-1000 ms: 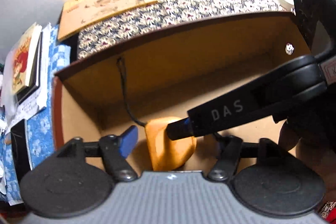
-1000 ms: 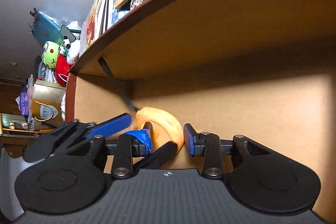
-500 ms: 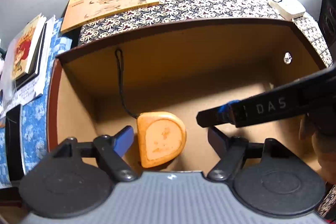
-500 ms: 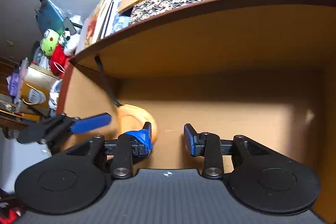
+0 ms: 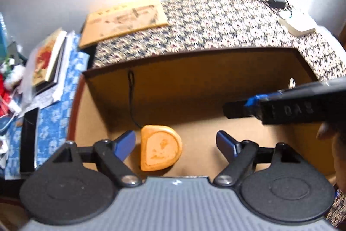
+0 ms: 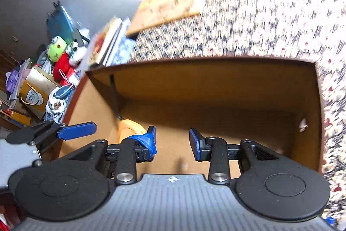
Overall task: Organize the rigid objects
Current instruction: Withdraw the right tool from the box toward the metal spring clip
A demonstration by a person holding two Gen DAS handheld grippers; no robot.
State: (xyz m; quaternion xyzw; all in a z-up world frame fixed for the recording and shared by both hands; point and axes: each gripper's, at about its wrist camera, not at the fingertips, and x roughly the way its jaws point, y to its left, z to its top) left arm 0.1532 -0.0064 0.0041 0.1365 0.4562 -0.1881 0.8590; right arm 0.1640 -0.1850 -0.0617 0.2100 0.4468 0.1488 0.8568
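An orange wooden tag (image 5: 160, 147), rounded on one side and flat on the other, lies flat on the floor of an open brown drawer (image 5: 194, 88), near its left front corner; a faint burnt-in picture marks its top face, too blurred to read. A black cord (image 5: 130, 96) runs from the tag up the drawer's back wall. The left gripper (image 5: 175, 143) hovers just in front of the tag with its blue-padded jaws spread wide and nothing between them; the tag sits just inside the left pad without touching it. The right gripper (image 6: 172, 140) is also parted and empty, over the bare drawer floor, with the tag's edge showing behind its left finger. In the left wrist view its black finger reaches in from the right and carries the raised letters "DAS". Above the drawer a floral patterned cloth (image 5: 227, 25) covers the top, with a tan printed board (image 5: 124, 21) lying on it, its writing illegible. A white power strip (image 5: 299, 23) rests at the far right. To the left, books (image 5: 46, 57) are stacked on blue patterned fabric.
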